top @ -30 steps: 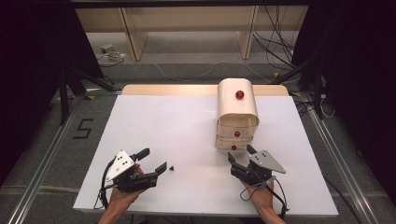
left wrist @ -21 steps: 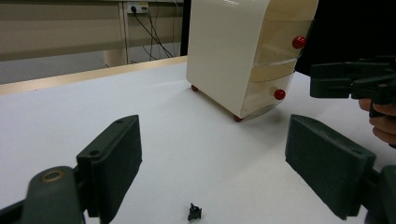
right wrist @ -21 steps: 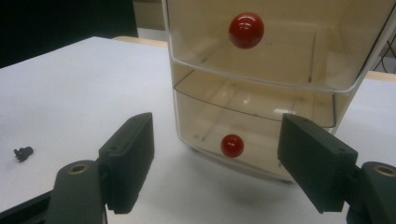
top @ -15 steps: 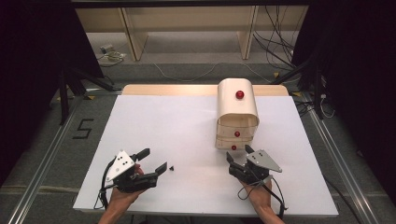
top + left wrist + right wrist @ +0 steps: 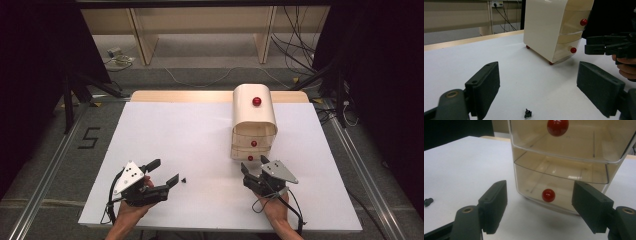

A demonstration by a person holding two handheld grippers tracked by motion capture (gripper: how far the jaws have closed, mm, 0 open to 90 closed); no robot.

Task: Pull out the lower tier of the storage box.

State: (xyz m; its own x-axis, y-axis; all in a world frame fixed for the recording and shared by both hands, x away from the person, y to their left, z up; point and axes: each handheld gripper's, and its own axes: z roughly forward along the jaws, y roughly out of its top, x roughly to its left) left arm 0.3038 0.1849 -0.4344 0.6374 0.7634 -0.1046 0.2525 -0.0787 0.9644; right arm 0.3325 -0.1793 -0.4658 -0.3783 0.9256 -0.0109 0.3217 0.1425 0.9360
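Cream plastic drawer cabinet (image 5: pixel 253 122) with red ball knobs stands at the white desk's (image 5: pixel 180 135) far right. Right tool (image 5: pixel 254 168) sits just before its lowest drawer (image 5: pixel 560 186), jaws wide, having just closed slightly, gripping nothing. Left tool (image 5: pixel 164 171) gapes empty near a small black piece (image 5: pixel 184 179).

Your right gripper (image 5: pixel 539 207) open just before the drawer unit (image 5: pixel 571 157), jaws either side of the bottom drawer's red knob (image 5: pixel 548 195) without touching, another knob (image 5: pixel 557 126) above, small black bit (image 5: pixel 428 201) far left on the table (image 5: pixel 456 165)

Bare table (image 5: pixel 200 135) lies left of the drawer cabinet (image 5: pixel 254 125), bar one small black piece (image 5: pixel 184 179)
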